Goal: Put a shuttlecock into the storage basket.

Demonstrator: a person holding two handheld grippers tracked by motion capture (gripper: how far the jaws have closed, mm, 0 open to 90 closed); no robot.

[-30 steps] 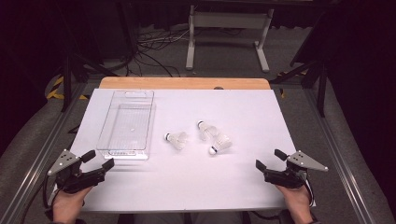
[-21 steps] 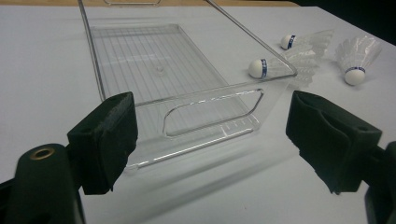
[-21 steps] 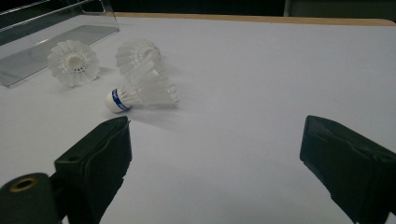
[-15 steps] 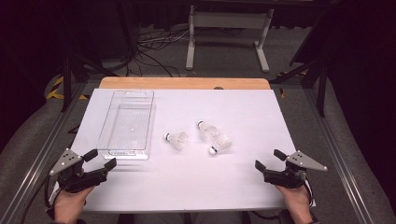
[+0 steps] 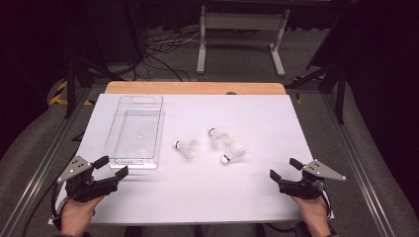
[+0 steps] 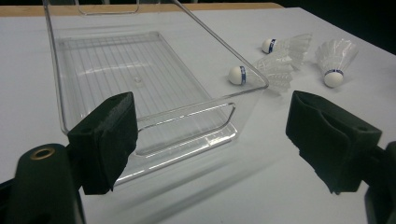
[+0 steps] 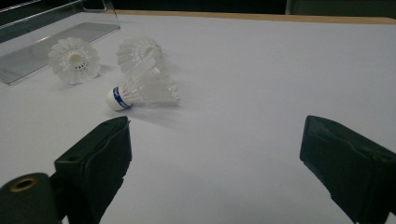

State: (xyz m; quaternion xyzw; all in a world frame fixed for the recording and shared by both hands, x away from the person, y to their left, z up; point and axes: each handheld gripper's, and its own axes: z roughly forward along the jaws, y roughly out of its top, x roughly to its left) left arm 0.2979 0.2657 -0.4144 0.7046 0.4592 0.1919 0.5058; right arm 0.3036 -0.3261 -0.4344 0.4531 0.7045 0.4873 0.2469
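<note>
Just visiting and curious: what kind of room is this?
Probably a lab or recording workshop: a white-covered work table, black cables on the floor, a grey metal stand, and hand-held black two-jaw grippers.

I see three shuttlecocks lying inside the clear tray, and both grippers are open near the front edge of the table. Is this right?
Not quite. The three shuttlecocks lie on the white table, to the right of the clear tray, which is empty, as the high view shows. The left gripper and right gripper are indeed open near the front edge.
</note>
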